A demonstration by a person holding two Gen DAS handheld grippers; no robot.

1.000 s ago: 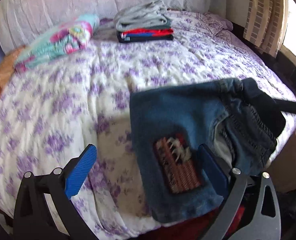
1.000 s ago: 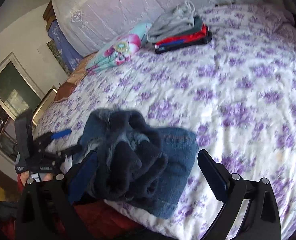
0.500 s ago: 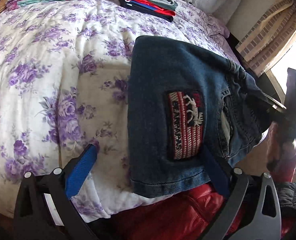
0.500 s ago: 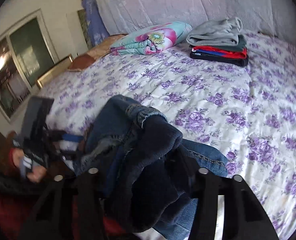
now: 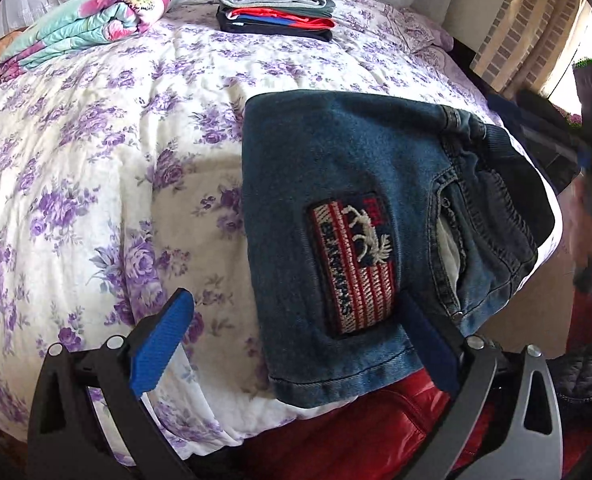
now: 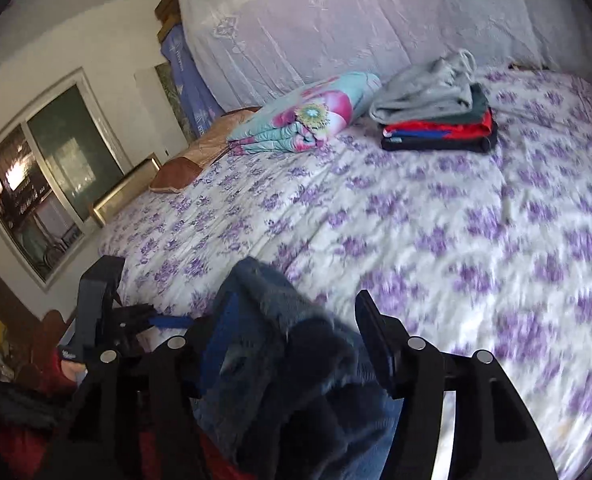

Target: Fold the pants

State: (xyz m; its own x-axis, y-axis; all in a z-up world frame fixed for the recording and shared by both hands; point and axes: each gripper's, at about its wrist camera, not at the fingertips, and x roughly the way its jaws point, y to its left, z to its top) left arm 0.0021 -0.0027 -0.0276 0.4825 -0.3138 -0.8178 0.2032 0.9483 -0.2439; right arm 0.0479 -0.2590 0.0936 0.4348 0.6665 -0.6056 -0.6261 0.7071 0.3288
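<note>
With the folded blue denim pants (image 5: 336,184) on the purple-flowered bedspread (image 5: 96,140), left gripper (image 5: 292,340) gapes empty while right gripper (image 6: 296,336), jaws just reopening, loosely straddles the waistband, so stacking seems next.

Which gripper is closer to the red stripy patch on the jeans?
Left. The left gripper stands open right beside the patch, one finger next to it. The right gripper is at the jeans' bunched waist end, away from the patch.

A bed (image 5: 96,168) in purple-flowered white cover. At its far side, a stack of folded clothes (image 5: 276,4), with a rolled floral quilt (image 5: 96,24) to its left.
</note>
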